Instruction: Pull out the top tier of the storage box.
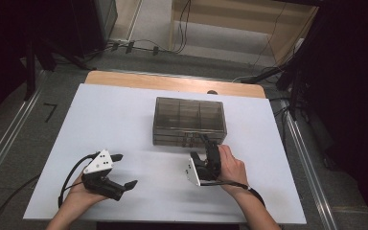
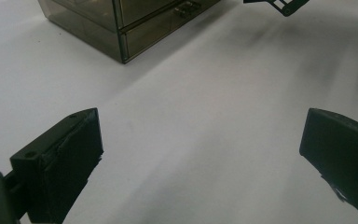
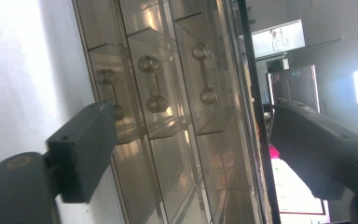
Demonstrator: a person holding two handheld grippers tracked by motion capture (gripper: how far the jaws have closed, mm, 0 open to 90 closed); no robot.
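White table open; drawer box mid-table.

In the high view the right gripper covers the near front of the smoky drawer box, so whether its jaws touch a handle cannot be told. The left gripper view cuts off the box's top and far side. In the right gripper view the drawers' contents are unreadable through glare.
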